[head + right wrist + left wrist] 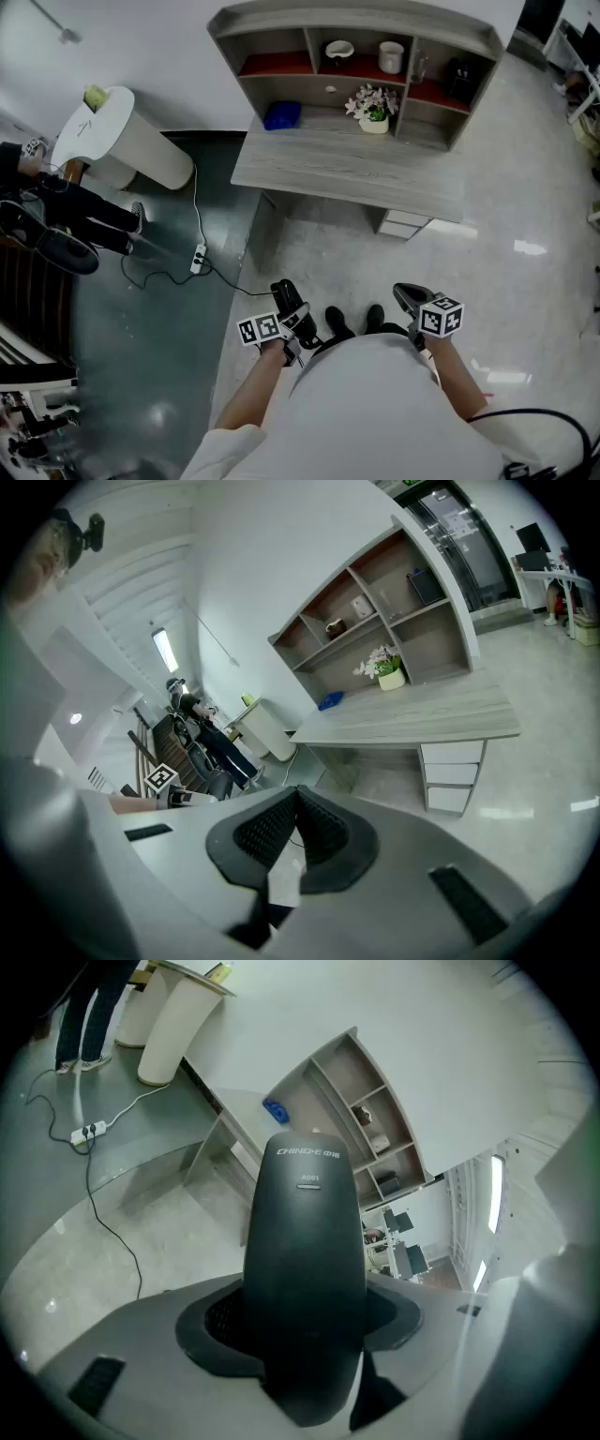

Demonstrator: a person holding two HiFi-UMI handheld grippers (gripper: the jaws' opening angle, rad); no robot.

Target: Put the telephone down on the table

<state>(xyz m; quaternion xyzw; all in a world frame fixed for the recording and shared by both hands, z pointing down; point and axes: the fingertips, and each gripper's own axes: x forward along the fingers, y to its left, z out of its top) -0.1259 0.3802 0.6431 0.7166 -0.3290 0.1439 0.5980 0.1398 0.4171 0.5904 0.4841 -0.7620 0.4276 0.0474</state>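
Smooth, matte-black and rounded, tapering upward, the telephone [305, 1241] fills the centre of the left gripper view, clamped between the ribbed dark pads of the left gripper [291, 317]. Right gripper [292, 829] jaws meet, empty. Grey wood-grain table [347, 173] lies upper centre, well apart.

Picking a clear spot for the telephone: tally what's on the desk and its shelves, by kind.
White cups: 2
Potted flowers: 1
Blue object: 1
Dark object: 1
Total: 5 that I can make out
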